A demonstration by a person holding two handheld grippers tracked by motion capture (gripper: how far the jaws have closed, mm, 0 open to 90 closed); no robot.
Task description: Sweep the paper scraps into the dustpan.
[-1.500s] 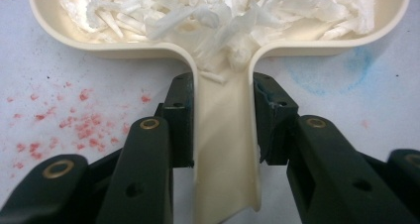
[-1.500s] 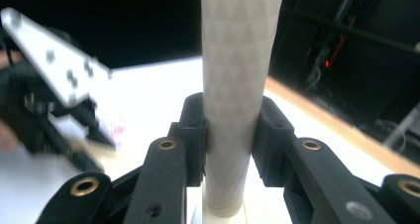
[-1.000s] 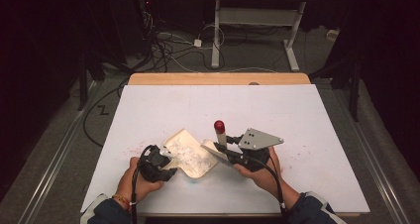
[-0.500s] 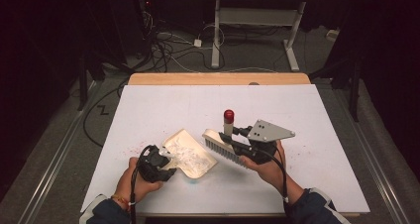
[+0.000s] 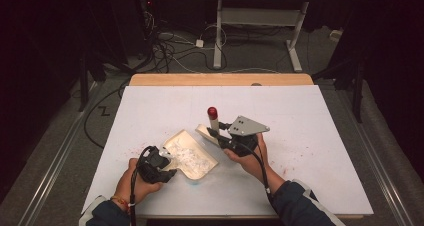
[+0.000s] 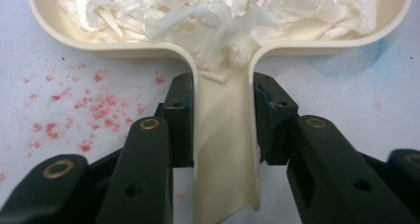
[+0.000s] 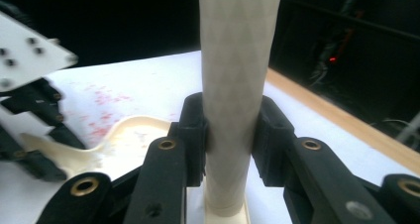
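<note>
Left tongs (image 6: 223, 130) clamped on dustpan (image 6: 317, 45) handle; paper shreds (image 6: 223, 11) already inside. Right tongs (image 7: 230, 135) clamped on brush (image 5: 213, 120) handle, lifted off bench (image 5: 320, 116). Sweeping looks mostly done.

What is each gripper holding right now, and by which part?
Left gripper clamps the cream plastic dustpan by its handle, white shreds in its tray. Right gripper clamps the red-tipped cream brush by its round handle.
</note>
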